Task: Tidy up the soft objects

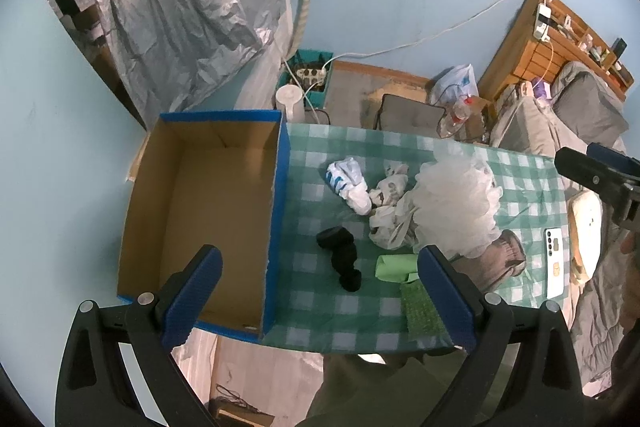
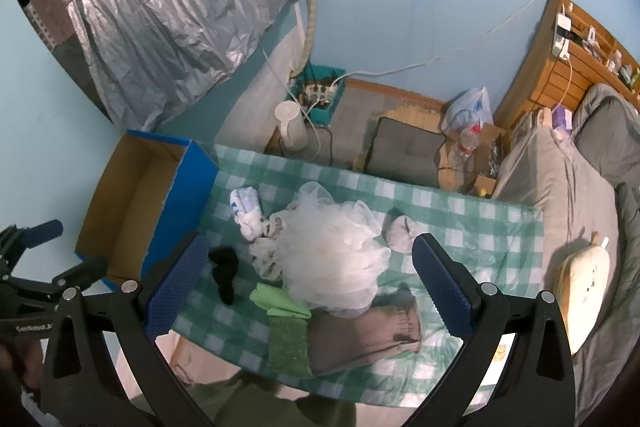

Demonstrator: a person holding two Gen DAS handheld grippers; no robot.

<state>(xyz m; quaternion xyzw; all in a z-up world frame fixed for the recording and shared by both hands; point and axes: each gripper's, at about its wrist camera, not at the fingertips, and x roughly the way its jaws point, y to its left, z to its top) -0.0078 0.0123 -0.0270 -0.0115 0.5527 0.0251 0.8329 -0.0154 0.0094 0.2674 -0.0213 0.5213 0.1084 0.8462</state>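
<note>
Both claws gape wide and empty: left gripper (image 1: 320,291) above the black sock (image 1: 342,259) beside the box (image 1: 280,195), right gripper (image 2: 316,283) over the bath pouf (image 2: 332,255).

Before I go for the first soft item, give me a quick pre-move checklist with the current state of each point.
1. Left claw open, holding nothing: ok.
2. Right claw open, holding nothing: ok.
3. Cardboard box open on top, nothing visible inside: ok.
4. Black sock lies apart from the pile, clear to grasp: ok.
5. White mesh sponge overlaps its neighbours: not ok for a clean single pick.
6. Box stays put when loaded: cannot tell.
</note>
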